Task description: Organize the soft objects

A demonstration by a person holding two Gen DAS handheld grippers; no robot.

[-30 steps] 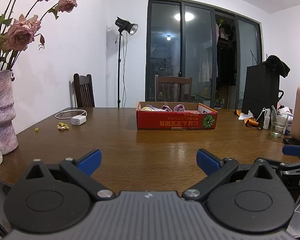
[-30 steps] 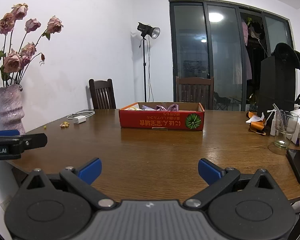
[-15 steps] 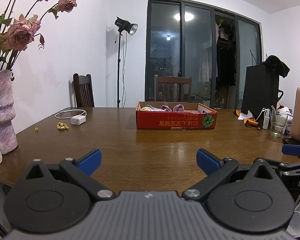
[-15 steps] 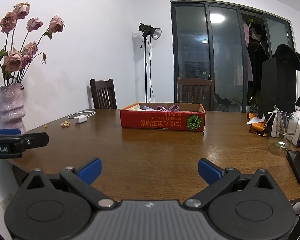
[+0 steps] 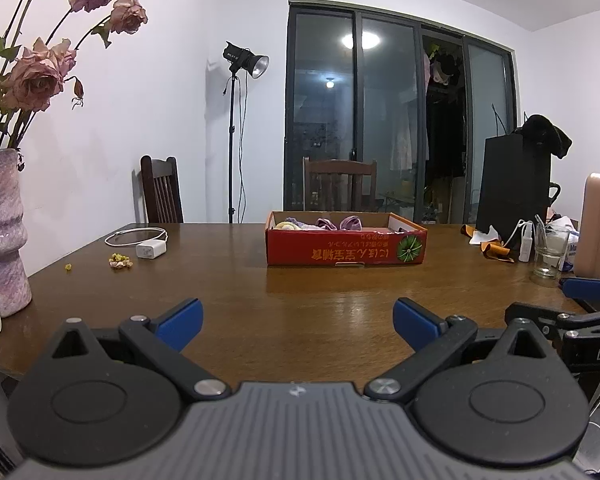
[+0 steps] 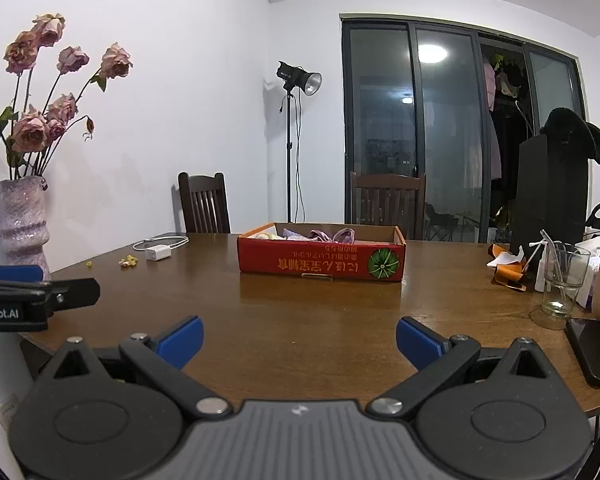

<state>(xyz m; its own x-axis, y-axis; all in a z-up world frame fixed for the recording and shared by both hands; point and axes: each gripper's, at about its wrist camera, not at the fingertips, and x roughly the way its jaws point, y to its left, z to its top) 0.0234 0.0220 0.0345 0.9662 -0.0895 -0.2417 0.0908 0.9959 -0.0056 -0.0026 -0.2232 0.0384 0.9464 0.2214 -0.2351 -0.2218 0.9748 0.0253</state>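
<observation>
A shallow red cardboard box (image 5: 346,248) stands in the middle of the brown wooden table (image 5: 300,300); it also shows in the right wrist view (image 6: 322,260). Inside it lie soft purple and yellow fabric pieces (image 5: 332,223), seen too in the right wrist view (image 6: 320,235). My left gripper (image 5: 298,322) is open and empty, held over the table's near edge, well short of the box. My right gripper (image 6: 299,338) is open and empty, also over the near edge. Each gripper shows at the side of the other's view.
A pink vase with dried roses (image 5: 2,232) stands at the near left. A white charger with cable (image 5: 150,249) and small crumbs (image 5: 120,262) lie left of the box. A glass (image 6: 562,280), a phone (image 6: 592,350) and clutter sit at the right. Chairs stand behind the table.
Both grippers have drifted slightly; the box sits a little lower and nearer in both views. Nothing was taken hold of or let go.
</observation>
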